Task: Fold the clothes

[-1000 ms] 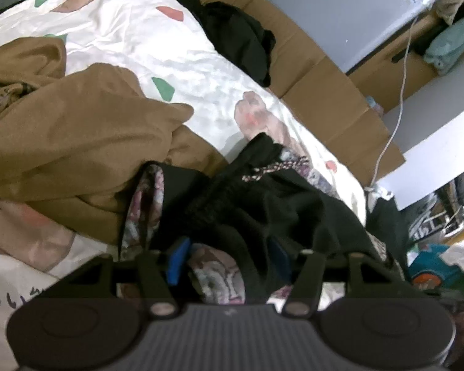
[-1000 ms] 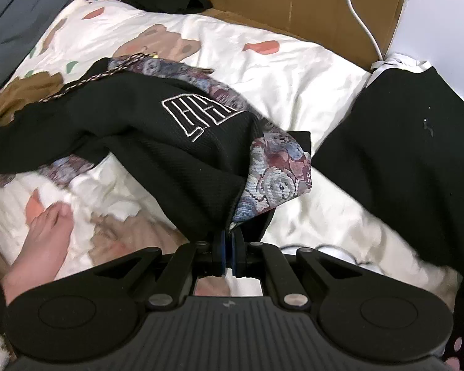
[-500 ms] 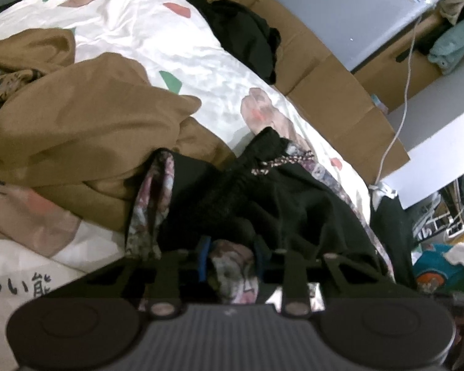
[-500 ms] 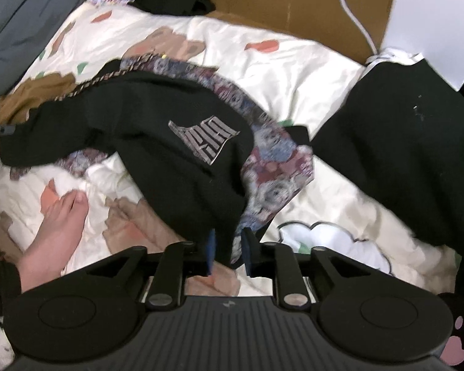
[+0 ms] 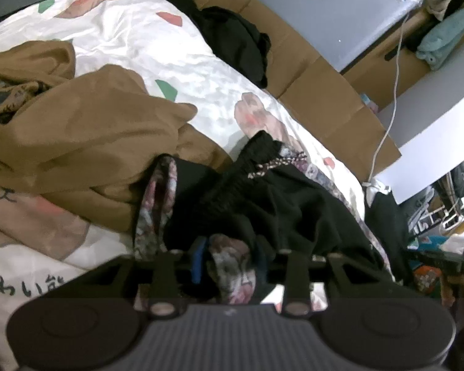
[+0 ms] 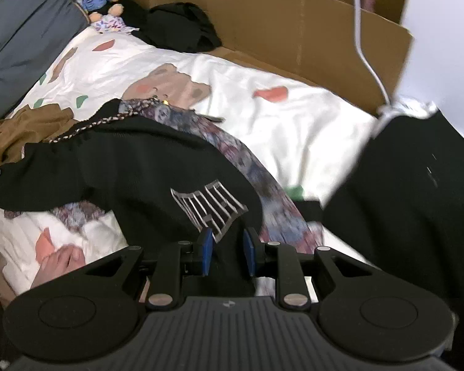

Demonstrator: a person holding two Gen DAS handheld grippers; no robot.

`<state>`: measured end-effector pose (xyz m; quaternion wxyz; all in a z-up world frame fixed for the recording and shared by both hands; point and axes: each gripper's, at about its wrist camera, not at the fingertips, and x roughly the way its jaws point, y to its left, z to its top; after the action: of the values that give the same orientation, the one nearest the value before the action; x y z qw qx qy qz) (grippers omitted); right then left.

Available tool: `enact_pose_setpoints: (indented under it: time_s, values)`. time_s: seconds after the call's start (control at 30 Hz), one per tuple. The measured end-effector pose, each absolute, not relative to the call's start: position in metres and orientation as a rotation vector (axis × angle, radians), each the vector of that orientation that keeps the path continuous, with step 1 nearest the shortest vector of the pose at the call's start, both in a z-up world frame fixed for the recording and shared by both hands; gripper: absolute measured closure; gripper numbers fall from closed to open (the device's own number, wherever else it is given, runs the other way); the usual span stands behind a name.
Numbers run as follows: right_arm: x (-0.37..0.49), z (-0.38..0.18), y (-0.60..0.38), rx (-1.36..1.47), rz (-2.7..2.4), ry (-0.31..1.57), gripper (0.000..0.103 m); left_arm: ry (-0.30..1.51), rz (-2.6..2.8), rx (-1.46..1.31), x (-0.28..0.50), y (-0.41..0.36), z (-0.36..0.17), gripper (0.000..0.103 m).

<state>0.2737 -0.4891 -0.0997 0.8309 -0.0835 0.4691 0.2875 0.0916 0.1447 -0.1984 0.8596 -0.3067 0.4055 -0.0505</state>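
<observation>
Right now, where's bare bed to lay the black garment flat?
Bare quilt lies between the black garment, the cardboard wall and the dark pile on the right. Crowded on the left, where the brown garment lies bunched.

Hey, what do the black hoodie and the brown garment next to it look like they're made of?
The black hoodie looks like matte textured knit, with a printed patterned lining showing at its edges. The brown garment looks like soft, thick fleece or brushed cotton, judging by its rounded, bulky folds; the exact fibre is unclear.

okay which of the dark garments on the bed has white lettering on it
The black garment with patterned lining, lying between the tools; the lettering sits just ahead of the right tool. The other black pieces look plain.
</observation>
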Motion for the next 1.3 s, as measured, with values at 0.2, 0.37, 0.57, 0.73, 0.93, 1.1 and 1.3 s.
enact_pose_setpoints:
  time_s: [0.2,0.37,0.57,0.73,0.93,1.1,1.3]
  values:
    - [0.299,-0.104,-0.44,-0.212,0.67,0.965,0.071,0.829,-0.102,-0.653,0.098,0.152,-0.2,0.062]
    - [0.315,-0.107,-0.409,-0.246,0.71,0.943,0.07,0.833,-0.097,-0.67,0.108,0.161,-0.204,0.059]
    - [0.33,-0.111,-0.376,-0.286,0.74,0.92,0.07,0.904,-0.127,-0.701,0.118,0.154,-0.224,0.049]
    - [0.344,-0.107,-0.344,-0.319,0.766,0.881,0.07,0.943,-0.114,-0.726,0.114,0.147,-0.241,0.049]
    - [0.358,-0.111,-0.304,-0.355,0.821,0.861,0.069,0.924,-0.127,-0.739,0.106,0.147,-0.243,0.061]
    - [0.373,-0.12,-0.257,-0.42,0.872,0.849,0.068,0.898,-0.135,-0.748,0.103,0.149,-0.242,0.063]
    - [0.39,-0.133,-0.211,-0.494,0.939,0.857,0.059,0.87,-0.132,-0.783,0.103,0.154,-0.242,0.06]
